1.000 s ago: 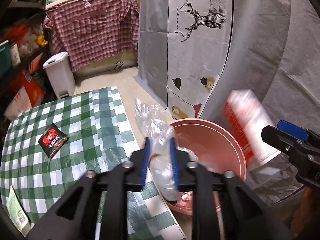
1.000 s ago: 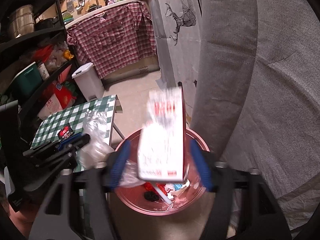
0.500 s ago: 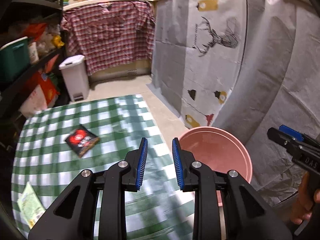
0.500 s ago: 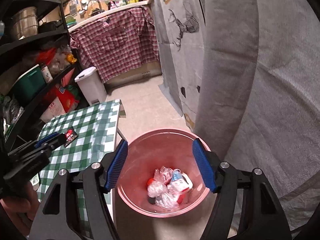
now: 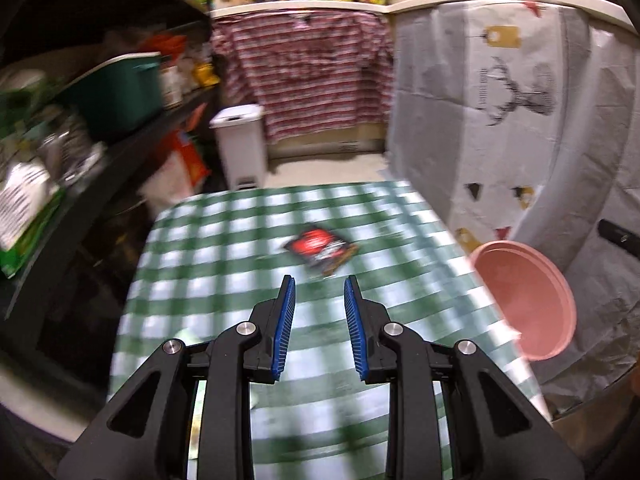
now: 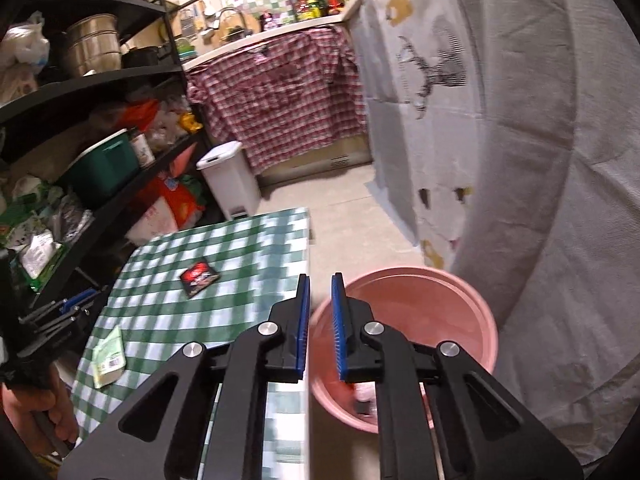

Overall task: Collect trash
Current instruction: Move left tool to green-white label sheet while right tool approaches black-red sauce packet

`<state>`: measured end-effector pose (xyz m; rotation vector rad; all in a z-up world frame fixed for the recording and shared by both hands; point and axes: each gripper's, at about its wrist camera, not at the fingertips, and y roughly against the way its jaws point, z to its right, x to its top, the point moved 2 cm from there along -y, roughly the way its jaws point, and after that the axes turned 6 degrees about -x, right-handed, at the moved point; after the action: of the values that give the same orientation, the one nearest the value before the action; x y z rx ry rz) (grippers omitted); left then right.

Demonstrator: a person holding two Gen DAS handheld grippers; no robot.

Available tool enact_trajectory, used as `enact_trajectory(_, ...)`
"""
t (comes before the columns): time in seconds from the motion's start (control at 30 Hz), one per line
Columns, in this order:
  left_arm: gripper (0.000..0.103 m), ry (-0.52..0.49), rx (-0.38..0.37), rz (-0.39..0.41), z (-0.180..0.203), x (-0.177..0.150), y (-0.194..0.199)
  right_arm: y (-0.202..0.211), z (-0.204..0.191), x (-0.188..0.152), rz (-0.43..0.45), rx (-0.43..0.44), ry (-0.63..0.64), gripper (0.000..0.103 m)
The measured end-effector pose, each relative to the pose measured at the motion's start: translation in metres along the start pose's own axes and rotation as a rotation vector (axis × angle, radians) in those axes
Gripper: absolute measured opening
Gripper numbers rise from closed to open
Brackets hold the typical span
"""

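Note:
A black and red snack packet point(image 5: 320, 251) lies on the green checked table point(image 5: 224, 248); it also shows in the right wrist view point(image 6: 199, 279). A pale green packet point(image 6: 108, 358) lies near the table's left edge. The pink trash bin point(image 5: 524, 300) stands off the table's right side, with trash inside point(image 6: 364, 394). My left gripper point(image 5: 319, 282) is open and empty above the table, just short of the black packet. My right gripper point(image 6: 320, 278) is empty over the table's edge and the bin point(image 6: 440, 308), with only a narrow gap between its jaws.
A black shelf unit point(image 6: 100, 128) full of goods runs along the left. A white pedal bin point(image 5: 242, 144) stands beyond the table. A grey cloth with a deer print point(image 5: 500, 120) hangs on the right. A checked red cloth point(image 6: 280, 96) hangs at the back.
Both grippers let their trash fall into the pink bin and swung left to the table. The left one now points at the black packet. The right jaws have narrowed.

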<state>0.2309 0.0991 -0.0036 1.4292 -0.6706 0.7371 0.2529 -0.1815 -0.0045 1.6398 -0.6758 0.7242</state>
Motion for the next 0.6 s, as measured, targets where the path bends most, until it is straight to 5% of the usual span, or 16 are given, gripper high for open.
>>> enact_trajectory(0.17, 0.037, 0.031, 0.08, -0.027, -0.053, -0.019, 0.008, -0.011, -0.037, -0.009, -0.017, 0.058, 0.056, 0.014)
enact_trajectory(0.6, 0.037, 0.314, 0.175, -0.007, -0.132, -0.09, 0.018, -0.081, -0.112, -0.019, -0.09, 0.221, 0.152, 0.014)
